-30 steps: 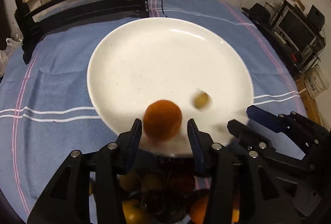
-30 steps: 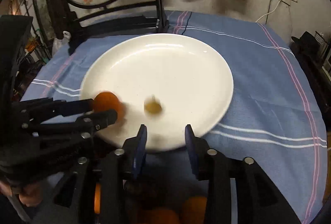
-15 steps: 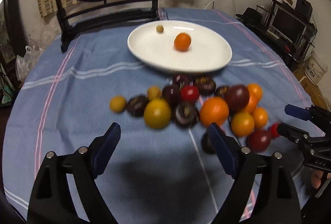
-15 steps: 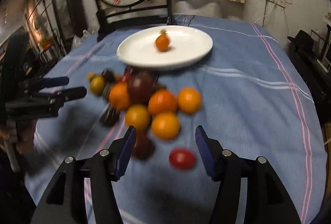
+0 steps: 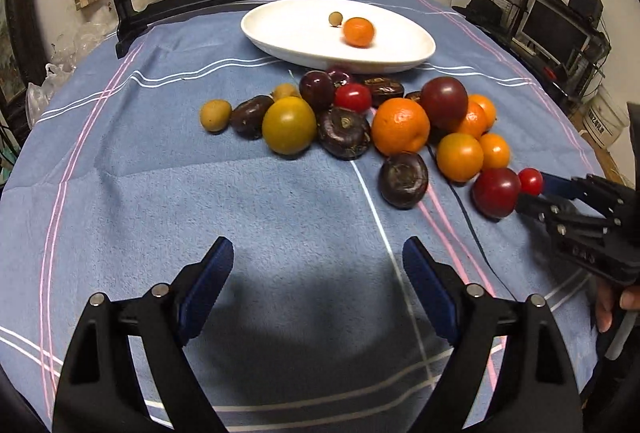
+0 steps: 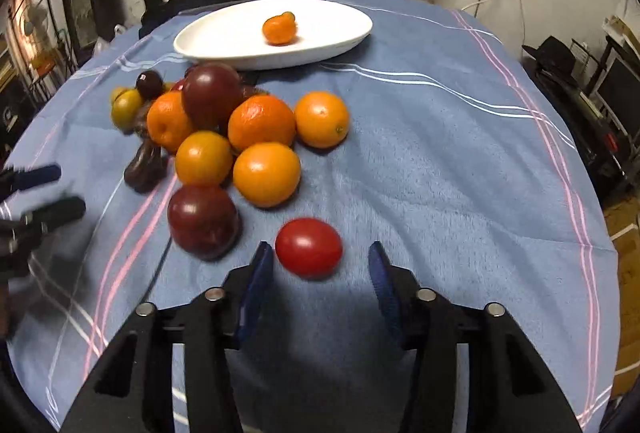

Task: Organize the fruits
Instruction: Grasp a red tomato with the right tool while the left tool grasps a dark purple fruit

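Pulling back from the white plate [image 5: 416,47], both grippers are now sitting low over the blue tablecloth [image 5: 120,161] on the near side of the fruit pile, where a second ago they were right at the plate's edge. That retreat is leaving a small orange [image 5: 359,31] and a little olive-coloured fruit [image 5: 335,18] resting on the plate, so two pieces appear to be sorted and the rest are waiting.

The left gripper [image 5: 318,287] is hanging spread wide and empty, with the pile lying toward 12 o'clock from it and a yellow-green fruit [image 5: 289,125] among the closest pieces.

The right gripper [image 6: 320,287] is also spread, and it is lining up on a red cherry tomato [image 6: 309,247] that is lying just ahead of its fingers, slightly toward 11 o'clock, apart from the heap. A dark red plum [image 6: 203,220] is sitting just beside the tomato at about 9 o'clock from it, with oranges [image 6: 266,174] behind.

Judging by this, the next pick is probably the tomato; being small, round and smooth, it is likely to roll if one finger nudges it first.
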Motion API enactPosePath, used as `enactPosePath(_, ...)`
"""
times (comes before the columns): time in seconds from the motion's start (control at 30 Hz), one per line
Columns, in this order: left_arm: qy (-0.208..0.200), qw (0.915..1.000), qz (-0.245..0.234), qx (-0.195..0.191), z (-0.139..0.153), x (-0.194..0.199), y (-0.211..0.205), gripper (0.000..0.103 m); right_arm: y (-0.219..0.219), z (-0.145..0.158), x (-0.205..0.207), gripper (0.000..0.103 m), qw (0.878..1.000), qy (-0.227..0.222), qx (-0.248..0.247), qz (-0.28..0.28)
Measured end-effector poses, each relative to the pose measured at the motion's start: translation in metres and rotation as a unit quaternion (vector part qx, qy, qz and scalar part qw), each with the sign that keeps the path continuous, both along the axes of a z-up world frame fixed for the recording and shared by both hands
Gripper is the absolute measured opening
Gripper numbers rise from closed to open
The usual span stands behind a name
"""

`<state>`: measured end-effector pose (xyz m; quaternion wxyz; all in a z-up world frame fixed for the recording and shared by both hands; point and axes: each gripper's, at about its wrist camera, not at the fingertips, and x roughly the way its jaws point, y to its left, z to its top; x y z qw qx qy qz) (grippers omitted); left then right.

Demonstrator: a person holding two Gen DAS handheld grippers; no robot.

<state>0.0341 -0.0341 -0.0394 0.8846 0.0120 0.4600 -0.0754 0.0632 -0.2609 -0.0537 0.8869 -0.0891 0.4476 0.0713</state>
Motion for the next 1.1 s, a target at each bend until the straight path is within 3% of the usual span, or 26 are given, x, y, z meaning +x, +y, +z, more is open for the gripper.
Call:
enactPosePath(0.03, -0.001, 1.0, 0.0, 0.002, 0.0, -0.001, -0.002, 0.084, -0.001, 0.001, 0.001, 0.031, 1.0, -0.002, 0.003, -0.006)
enactPosePath(0.37, 0.003, 0.9995, -0.017, 0.026, -0.002, 0.019, -0.038, 0.084, -0.022, 0.002, -0.012, 0.03, 0.996, 0.005, 0.085, -0.004)
enactPosePath(0.43, 0.007, 0.9988, -0.029, 0.039, -0.006, 0.026, -0.049, 0.078, -0.022, 0.003, -0.012, 0.03, 0.996, 0.005, 0.09, -0.001)
enactPosePath(0.5, 0.019, 0.9982, -0.042, 0.037, -0.011, 0.035, -0.056, 0.059, -0.021, 0.003, -0.013, 0.03, 0.995, 0.005, 0.096, 0.005)
enactPosePath(0.53, 0.027, 0.9981, -0.045, 0.033, -0.014, 0.04, -0.059, 0.058, -0.021, 0.004, -0.013, 0.03, 0.995, 0.004, 0.098, 0.008)
enactPosePath(0.67, 0.011, 0.998, -0.052, 0.035, -0.013, 0.047, -0.064, 0.031, -0.021, 0.004, -0.013, 0.03, 0.994, 0.005, 0.104, 0.011)
enactPosePath(0.73, 0.017, 0.9977, -0.054, 0.037, -0.011, 0.044, -0.063, 0.03, -0.022, 0.005, -0.013, 0.03, 0.994, 0.004, 0.106, 0.011)
enactPosePath(0.83, 0.02, 0.997, -0.073, 0.015, 0.002, 0.037, -0.057, 0.03, -0.022, 0.012, -0.015, 0.03, 0.993, -0.005, 0.113, 0.014)
enactPosePath(0.97, -0.029, 0.9962, -0.081, -0.015, 0.046, 0.038, -0.04, 0.03, -0.019, 0.046, -0.012, 0.03, 0.988, -0.046, 0.142, 0.031)
enactPosePath(1.1, -0.077, 0.9962, -0.031, -0.028, 0.083, 0.07, -0.025, 0.03, -0.002, 0.088, 0.015, 0.03, 0.982, -0.115, 0.147, 0.039)
